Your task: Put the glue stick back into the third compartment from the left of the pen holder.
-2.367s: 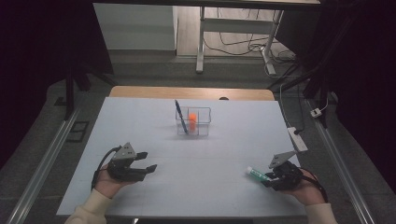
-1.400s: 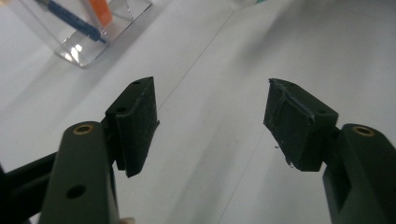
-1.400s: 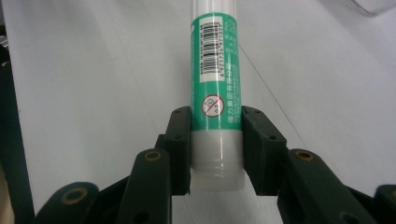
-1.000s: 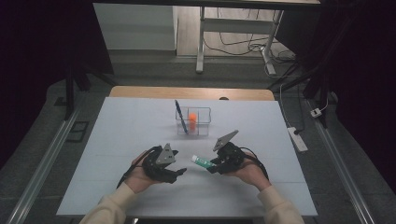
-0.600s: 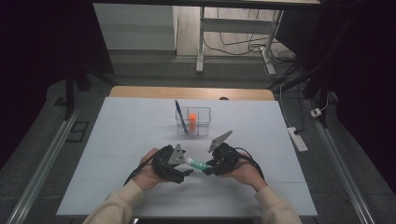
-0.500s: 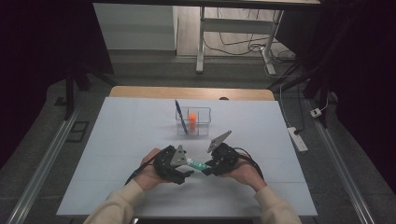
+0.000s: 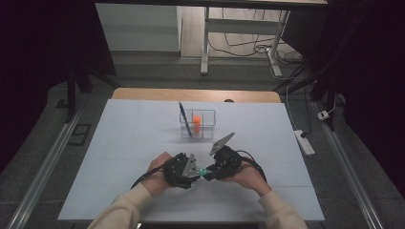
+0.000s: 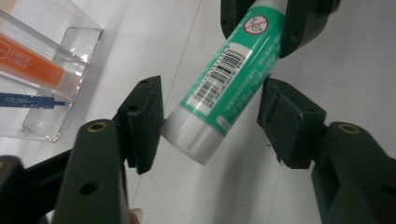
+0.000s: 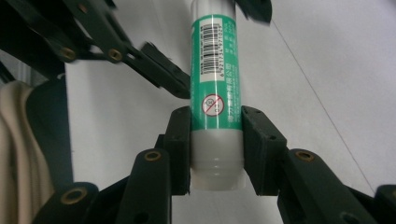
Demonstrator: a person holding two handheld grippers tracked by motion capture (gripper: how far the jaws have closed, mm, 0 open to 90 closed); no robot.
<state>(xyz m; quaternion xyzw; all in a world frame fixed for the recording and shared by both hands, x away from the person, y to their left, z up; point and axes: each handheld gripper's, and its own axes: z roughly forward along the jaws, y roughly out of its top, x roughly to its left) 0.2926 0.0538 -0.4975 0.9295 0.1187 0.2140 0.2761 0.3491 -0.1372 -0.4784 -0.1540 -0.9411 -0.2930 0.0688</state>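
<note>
Near the front middle of the white table [image 7: 119, 143], a green glue stick [image 9: 215, 84] is clamped by its white end between the pads of the right gripper [image 9: 215, 149] and held just above the surface. Its capped end lies between the jaws of the left gripper [image 8: 210, 126], which have just been closing; one pad is touching the cap or nearly so, while a gap is seen at the other, so no grip is made there. In the high view both grippers are seen touching or nearly so, nose to nose, the left gripper [image 7: 184, 168] at the left and the right gripper [image 7: 220, 164] at the right. Wide bare table is left on either side and toward the far edge. Farther off stands a clear divided box [image 7: 208, 125], in which an orange marker [image 7: 196, 120] and a blue pen [image 7: 184, 119] are held upright.
</note>
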